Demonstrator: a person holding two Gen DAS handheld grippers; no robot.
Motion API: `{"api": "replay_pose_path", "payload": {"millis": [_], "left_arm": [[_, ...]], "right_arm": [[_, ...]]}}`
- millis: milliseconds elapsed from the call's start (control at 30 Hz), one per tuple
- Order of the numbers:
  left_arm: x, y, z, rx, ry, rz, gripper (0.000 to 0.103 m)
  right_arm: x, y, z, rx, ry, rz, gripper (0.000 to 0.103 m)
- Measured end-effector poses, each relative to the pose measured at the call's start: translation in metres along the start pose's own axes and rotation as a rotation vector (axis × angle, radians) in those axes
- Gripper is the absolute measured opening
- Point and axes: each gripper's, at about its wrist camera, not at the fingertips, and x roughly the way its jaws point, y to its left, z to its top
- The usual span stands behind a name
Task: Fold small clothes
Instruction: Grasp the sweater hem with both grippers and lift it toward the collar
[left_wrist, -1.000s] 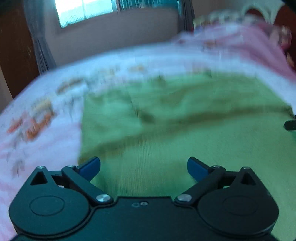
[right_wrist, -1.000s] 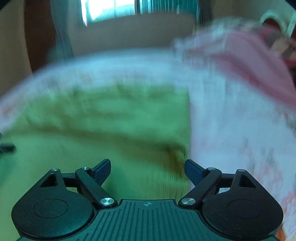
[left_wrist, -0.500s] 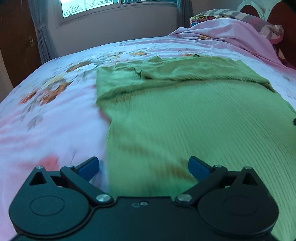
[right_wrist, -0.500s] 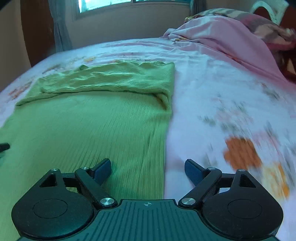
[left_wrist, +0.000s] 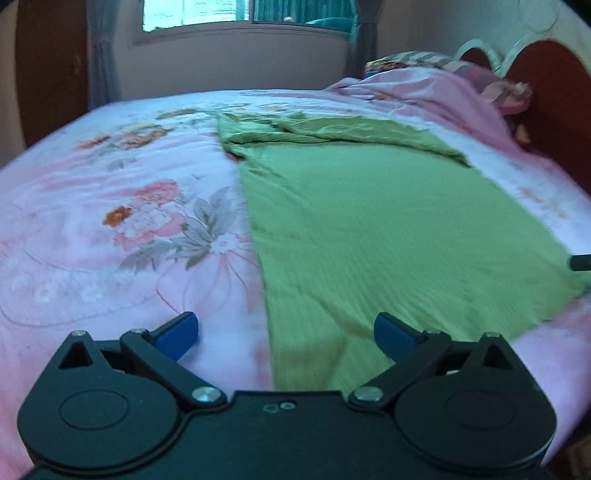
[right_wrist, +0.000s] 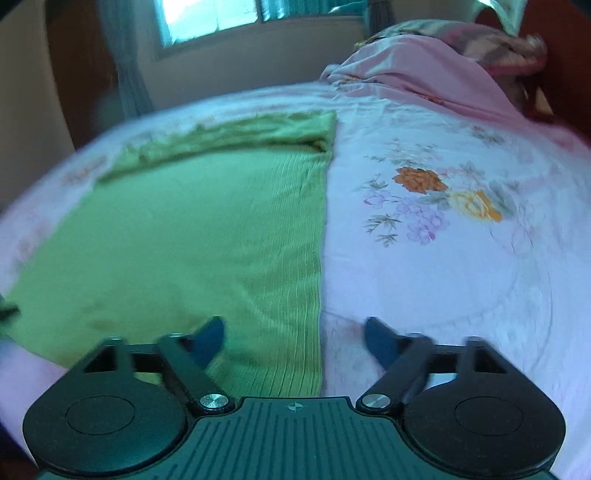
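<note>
A green ribbed garment (left_wrist: 376, 221) lies flat on the floral bed sheet (left_wrist: 110, 221), its far end folded over and rumpled. My left gripper (left_wrist: 286, 334) is open and empty above the garment's near left corner. In the right wrist view the same garment (right_wrist: 192, 229) fills the left half. My right gripper (right_wrist: 295, 339) is open and empty, straddling the garment's near right edge. A dark tip of the other gripper shows at the right edge of the left wrist view (left_wrist: 580, 263).
A heap of pink bedding (left_wrist: 443, 92) and pillows lies at the far right by the brown headboard (left_wrist: 546, 81). A window (left_wrist: 221, 14) and curtains stand behind the bed. The near bed edge (left_wrist: 554, 350) lies just under the grippers.
Both grippers have drawn back toward the near edge of the bed and apart, each now over a near corner of the garment. Both stay open.
</note>
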Motion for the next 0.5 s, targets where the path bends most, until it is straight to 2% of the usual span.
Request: {"api": "replay_pose_path", "payload": {"millis": [67,100,167,233,267,300,367,400,467,500], "left_arm": [[-0.001,0.008,0.000,-0.035,0.008,-0.063,0.098],[0.001,0.016,0.001,-0.073,0.016,-0.103,0.097],[0.003,0.027,-0.001,-0.150,0.020,-0.192,0.096],[0.009,0.045,0.002,-0.230,0.034,-0.288,0.081],[0.012,0.052,0.004,-0.257,0.048,-0.306,0.060],[0.017,0.060,0.008,-0.281,0.066,-0.320,0.048],[0.026,0.072,0.010,-0.338,0.097,-0.392,0.048],[0.030,0.077,0.011,-0.368,0.112,-0.424,0.050],[0.035,0.080,0.010,-0.398,0.136,-0.499,0.051],[0.037,0.079,0.007,-0.409,0.146,-0.525,0.051]], "right_arm": [[-0.005,-0.018,0.001,0.117,-0.014,0.059,0.069],[-0.004,-0.030,0.005,0.177,-0.012,0.093,0.066],[-0.002,-0.049,0.007,0.285,0.000,0.168,0.065],[0.002,-0.071,0.010,0.395,0.007,0.276,0.065],[0.004,-0.081,0.011,0.437,0.013,0.316,0.065],[0.007,-0.089,0.012,0.461,0.020,0.346,0.065],[0.015,-0.102,0.013,0.504,0.044,0.421,0.061],[0.017,-0.106,0.013,0.524,0.054,0.441,0.053],[0.020,-0.108,0.015,0.517,0.091,0.481,0.045],[0.020,-0.107,0.015,0.496,0.109,0.481,0.037]]}}
